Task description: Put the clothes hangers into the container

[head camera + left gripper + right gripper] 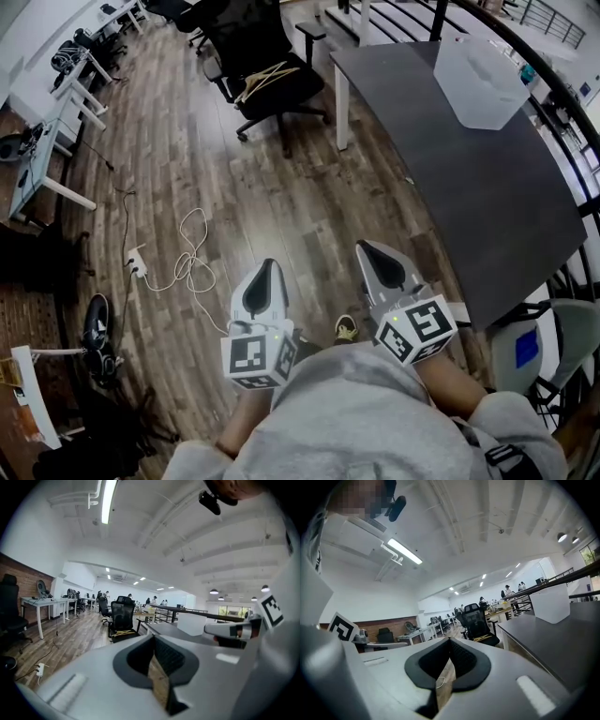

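Several wooden clothes hangers (pixel 267 77) lie on the seat of a black office chair (pixel 253 47) far ahead across the floor. The container (pixel 480 80), a translucent white bin, stands on the far end of the dark table (pixel 469 187). Both grippers are held low, close to the person's body, far from the hangers and the bin. My left gripper (pixel 267 264) is shut and holds nothing, and my right gripper (pixel 365 247) is shut and holds nothing too. The right gripper view shows the bin (pixel 551 603) and the hangers (pixel 483 638). The left gripper view shows the hangers (pixel 123 632) on the chair.
A white cable with a power strip (pixel 183 262) trails on the wooden floor ahead of the left gripper. White desks (pixel 47 122) line the left side. A black shoe (pixel 97 328) lies at the lower left. A railing (pixel 553 84) runs behind the table.
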A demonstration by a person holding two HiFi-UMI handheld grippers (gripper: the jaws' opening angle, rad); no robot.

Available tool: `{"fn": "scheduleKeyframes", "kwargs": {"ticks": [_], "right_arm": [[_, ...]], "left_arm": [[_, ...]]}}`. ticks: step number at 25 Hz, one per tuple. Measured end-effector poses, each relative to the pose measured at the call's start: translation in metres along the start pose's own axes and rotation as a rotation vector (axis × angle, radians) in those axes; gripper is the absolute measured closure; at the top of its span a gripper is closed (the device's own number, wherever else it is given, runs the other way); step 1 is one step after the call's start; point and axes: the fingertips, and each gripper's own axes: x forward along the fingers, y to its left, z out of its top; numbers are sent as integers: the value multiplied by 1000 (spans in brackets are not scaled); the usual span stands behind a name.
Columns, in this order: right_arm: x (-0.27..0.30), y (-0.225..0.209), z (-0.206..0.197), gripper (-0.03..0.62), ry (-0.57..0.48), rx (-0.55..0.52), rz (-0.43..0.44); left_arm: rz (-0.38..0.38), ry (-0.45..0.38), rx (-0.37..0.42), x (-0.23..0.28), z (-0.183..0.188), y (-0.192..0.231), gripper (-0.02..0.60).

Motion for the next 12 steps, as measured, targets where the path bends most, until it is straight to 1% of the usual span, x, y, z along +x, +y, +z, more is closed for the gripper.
{"fn": "scheduleKeyframes", "kwargs": {"ticks": [6, 12], "right_arm": [[-7, -9, 4, 594, -14, 13, 14], [-2, -2, 6, 595, -25, 8, 29]], "left_arm": [[18, -10, 1, -3, 0, -9, 569], [27, -22, -20, -6, 0, -2, 569]]}}
